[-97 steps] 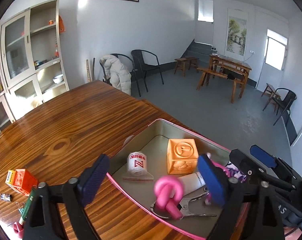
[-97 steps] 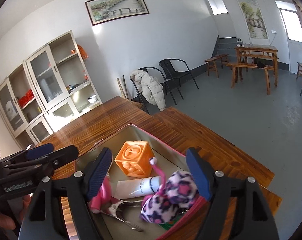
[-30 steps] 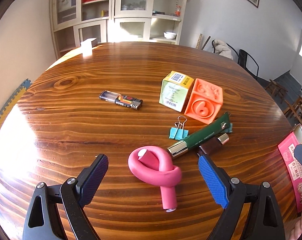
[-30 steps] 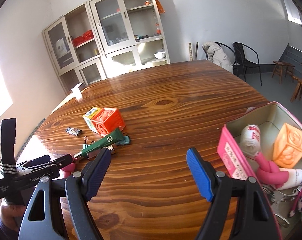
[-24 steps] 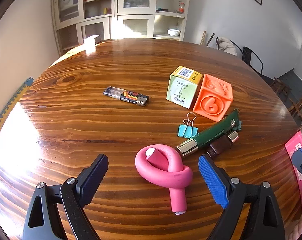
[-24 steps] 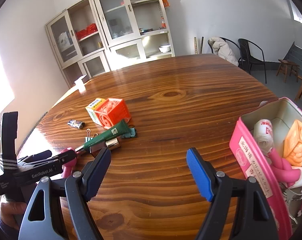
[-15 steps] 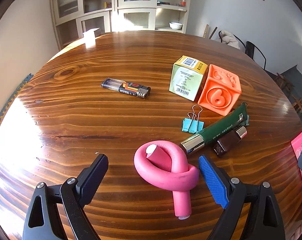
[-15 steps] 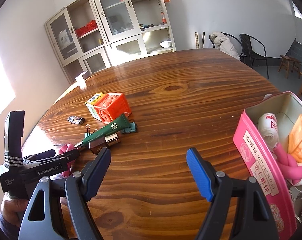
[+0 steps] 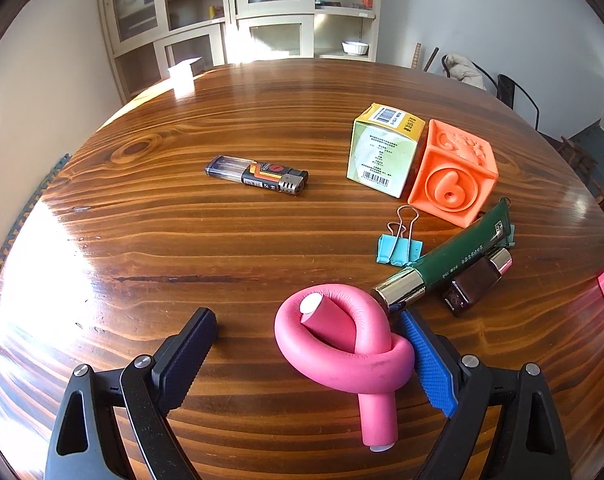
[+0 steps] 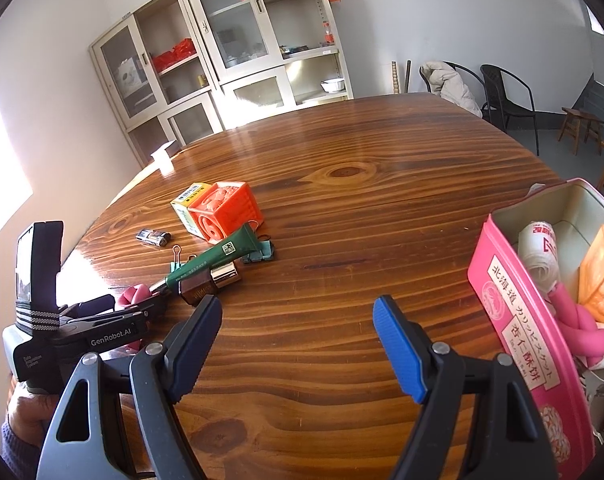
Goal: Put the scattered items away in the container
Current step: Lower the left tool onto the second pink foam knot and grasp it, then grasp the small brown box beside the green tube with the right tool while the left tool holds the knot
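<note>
In the left wrist view, the left gripper [image 9: 308,356] is seen with its fingers spread wide over the wooden table [image 9: 222,240]. A knotted pink foam roller [image 9: 344,350] lies between them, close against the right-hand blue pad [image 9: 426,364] and well apart from the other; contact cannot be told. Its free tail points toward the camera. Beyond it a green tube [image 9: 442,264] lies aslant, cap end nearest the roller.

In the right wrist view, the right gripper [image 10: 298,344] is seen spread open over bare wood, nothing between the fingers. Only here is the pink tin [image 10: 514,320] shown, at the right, with items inside.
</note>
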